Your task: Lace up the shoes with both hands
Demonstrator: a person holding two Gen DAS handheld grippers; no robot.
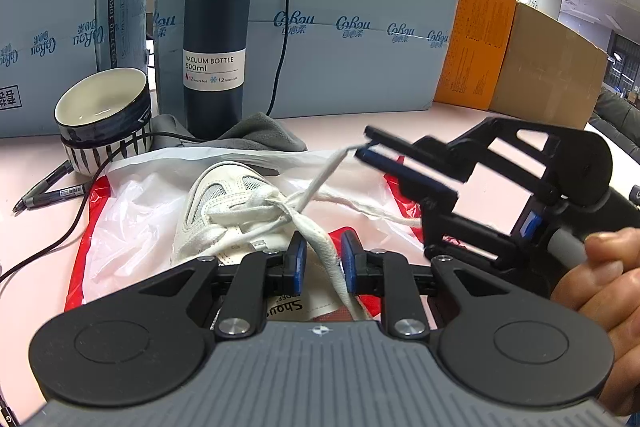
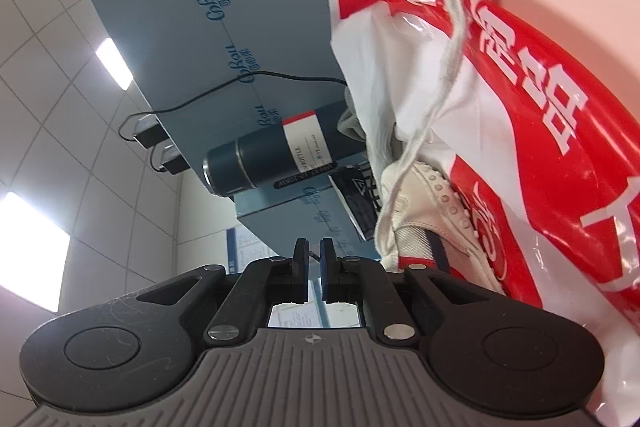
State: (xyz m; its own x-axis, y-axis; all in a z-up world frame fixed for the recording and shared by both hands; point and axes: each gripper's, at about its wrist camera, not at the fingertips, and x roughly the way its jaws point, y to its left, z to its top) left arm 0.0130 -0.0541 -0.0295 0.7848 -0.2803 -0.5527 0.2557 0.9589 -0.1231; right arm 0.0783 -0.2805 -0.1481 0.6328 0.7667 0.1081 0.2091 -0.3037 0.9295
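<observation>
Left tongs (image 1: pixel 322 259) around lace (image 1: pixel 320 245), white shoe (image 1: pixel 224 203) beyond

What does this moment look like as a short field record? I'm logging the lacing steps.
shoe: white sneaker lying on a red and white plastic bag
left tongs: a lace strand runs between them
right tongs: pinching the other lace end, pulled out to the side
behind: bottle, bowl, pen
</observation>
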